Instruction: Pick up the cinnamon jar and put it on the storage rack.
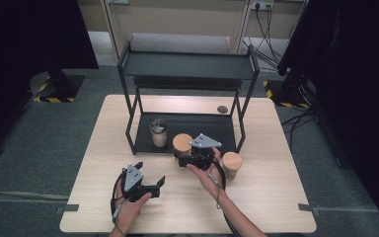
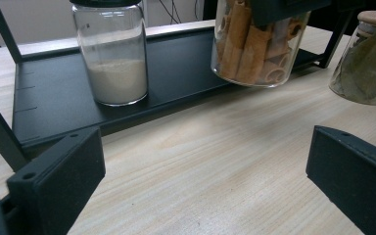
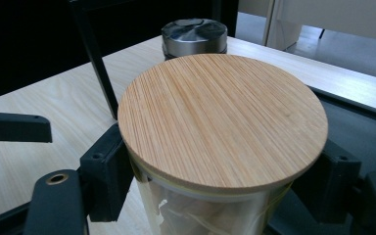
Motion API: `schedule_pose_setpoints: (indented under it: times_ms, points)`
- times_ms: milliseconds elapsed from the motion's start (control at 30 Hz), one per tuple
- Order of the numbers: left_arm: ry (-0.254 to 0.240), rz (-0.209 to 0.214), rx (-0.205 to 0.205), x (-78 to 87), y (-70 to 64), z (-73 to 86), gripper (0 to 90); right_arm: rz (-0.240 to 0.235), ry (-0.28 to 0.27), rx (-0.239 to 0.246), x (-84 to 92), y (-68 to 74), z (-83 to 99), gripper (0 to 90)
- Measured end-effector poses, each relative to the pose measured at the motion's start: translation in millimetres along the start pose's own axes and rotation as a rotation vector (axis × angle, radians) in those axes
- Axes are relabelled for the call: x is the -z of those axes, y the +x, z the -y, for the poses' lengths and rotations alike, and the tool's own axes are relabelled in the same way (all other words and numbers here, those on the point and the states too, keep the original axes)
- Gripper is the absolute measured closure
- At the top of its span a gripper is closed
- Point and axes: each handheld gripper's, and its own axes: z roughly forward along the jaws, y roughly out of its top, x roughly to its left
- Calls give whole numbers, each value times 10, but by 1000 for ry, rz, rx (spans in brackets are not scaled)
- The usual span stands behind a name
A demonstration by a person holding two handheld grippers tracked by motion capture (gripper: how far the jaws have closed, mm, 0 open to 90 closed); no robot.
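The right gripper [image 1: 186, 159] is closed on a glass jar of cinnamon sticks [image 2: 257, 44], just under its round bamboo lid [image 3: 223, 120]. In the right gripper view the two black jaws press on the glass from both sides. In the left gripper view this jar hangs tilted, its bottom above the front edge of the black shelf tray [image 2: 176, 73], so I judge that it is lifted and not yet standing. The step in hand seems to be the placing of this jar on the lower level of the black metal rack [image 1: 187, 66].

Beyond the held jar, seen from the right gripper, stands a jar of white powder [image 2: 112, 54] with a metal lid [image 3: 194, 32]; it is already upright on the tray. A third jar with a bamboo lid [image 1: 232, 162] waits on the wooden table [image 1: 276, 197], just beside the right gripper on its outer side; it seems to hold dry leaves.

The left gripper [image 1: 148, 182] has its jaws wide apart with nothing between them, low over the table, near the person's side and apart from the rack.

The next move, I think, calls for bringing the jar upright over a bare part of the tray beside the powder jar, lowering it until the bottom sits flat, and only then opening the jaws. The tilt should be corrected first, or the jar may tip on the tray edge.
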Motion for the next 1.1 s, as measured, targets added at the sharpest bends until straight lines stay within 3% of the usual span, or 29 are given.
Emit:
schedule_pose_setpoints:
  times_ms: [1100]
  points:
    - [-2, 5, 2, 1, 12, 3, 9, 80, 19, -23, -313, -24, -145, 260]
